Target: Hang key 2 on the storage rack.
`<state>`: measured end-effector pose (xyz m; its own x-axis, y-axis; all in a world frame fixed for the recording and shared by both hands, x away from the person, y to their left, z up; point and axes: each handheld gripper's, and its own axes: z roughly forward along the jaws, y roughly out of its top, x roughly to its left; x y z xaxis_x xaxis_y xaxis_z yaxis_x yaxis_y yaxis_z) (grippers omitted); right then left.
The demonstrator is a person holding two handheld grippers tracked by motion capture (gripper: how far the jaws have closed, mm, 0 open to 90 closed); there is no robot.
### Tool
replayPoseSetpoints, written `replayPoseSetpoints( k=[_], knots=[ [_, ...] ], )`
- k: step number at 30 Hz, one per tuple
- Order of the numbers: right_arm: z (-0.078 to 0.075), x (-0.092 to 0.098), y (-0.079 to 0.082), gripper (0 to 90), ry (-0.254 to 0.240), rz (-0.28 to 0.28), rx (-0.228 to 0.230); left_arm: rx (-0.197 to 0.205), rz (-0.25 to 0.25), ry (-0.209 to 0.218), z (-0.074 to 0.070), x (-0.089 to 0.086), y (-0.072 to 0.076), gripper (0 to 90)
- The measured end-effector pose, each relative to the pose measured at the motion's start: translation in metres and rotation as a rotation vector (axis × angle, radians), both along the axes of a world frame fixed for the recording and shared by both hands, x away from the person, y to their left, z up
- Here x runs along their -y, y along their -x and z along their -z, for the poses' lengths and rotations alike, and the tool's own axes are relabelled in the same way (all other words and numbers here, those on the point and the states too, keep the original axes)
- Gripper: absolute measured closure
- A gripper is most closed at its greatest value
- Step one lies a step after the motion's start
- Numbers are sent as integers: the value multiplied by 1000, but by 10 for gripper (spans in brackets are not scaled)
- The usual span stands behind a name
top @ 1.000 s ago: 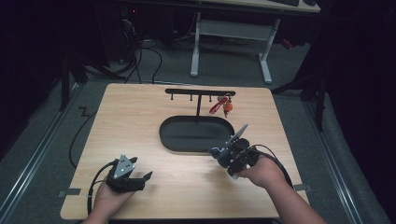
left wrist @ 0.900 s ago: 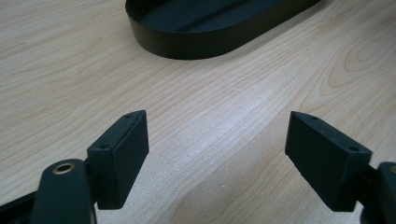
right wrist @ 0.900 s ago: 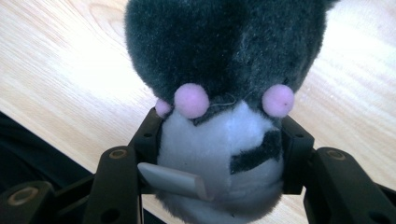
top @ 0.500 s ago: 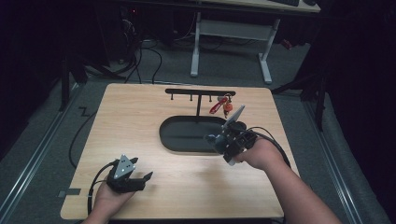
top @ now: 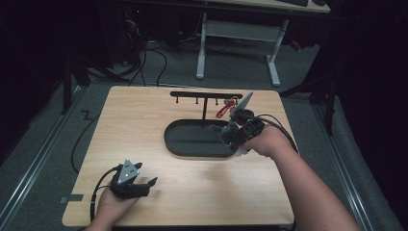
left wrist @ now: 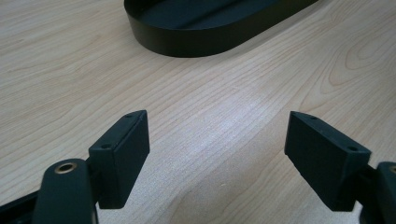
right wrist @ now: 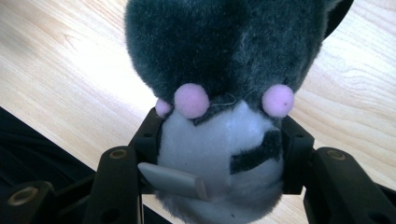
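The right claw (top: 230, 136) pinches a grey-and-white plush toy (right wrist: 219, 116) between its jaws, held above the right end of the black oval tray (top: 192, 147) on the desk (top: 144, 125). The left claw (top: 144, 185) rests spread and empty at the near left.

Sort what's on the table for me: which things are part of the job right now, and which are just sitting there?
In the job:
- plush toy, grey and white, clamped in the right gripper
- black oval tray below it

Lying about:
- left gripper, open, holding nothing
- hook rack
- red tag hanging from it
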<state>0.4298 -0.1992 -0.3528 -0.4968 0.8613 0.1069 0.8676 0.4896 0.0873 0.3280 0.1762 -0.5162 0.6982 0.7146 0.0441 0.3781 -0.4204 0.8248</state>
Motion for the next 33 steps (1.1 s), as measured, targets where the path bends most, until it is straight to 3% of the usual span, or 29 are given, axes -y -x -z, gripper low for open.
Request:
replayPoseSetpoints(
  k=[26,33],
  knots=[
    [-44,-11,-44,479,16,39,8,-1,3,-4,0,-1,0,227],
    [-53,-12,-53,479,32,63,44,-3,5,-3,0,-2,0,228]
  ],
)
